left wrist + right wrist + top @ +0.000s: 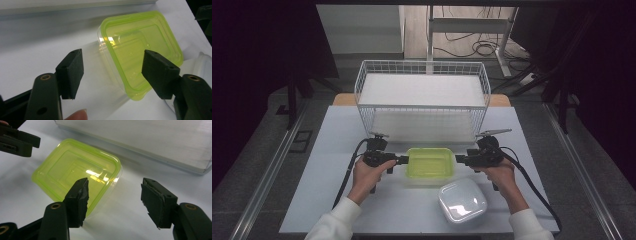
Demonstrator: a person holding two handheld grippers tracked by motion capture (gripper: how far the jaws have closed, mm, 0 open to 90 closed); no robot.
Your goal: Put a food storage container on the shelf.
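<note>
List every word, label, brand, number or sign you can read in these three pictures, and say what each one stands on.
None can be read.
Green-lidded container: raised moulded outlines on the lid, no letters or numbers.
White container: plain, with only a glare patch.
Wire basket: no tag or print visible on it.
Left gripper and right gripper: black, unmarked jaws with screw holes, no brand visible.

Bright overhead light, dark surroundings, glare on the lid (95, 173).
</note>
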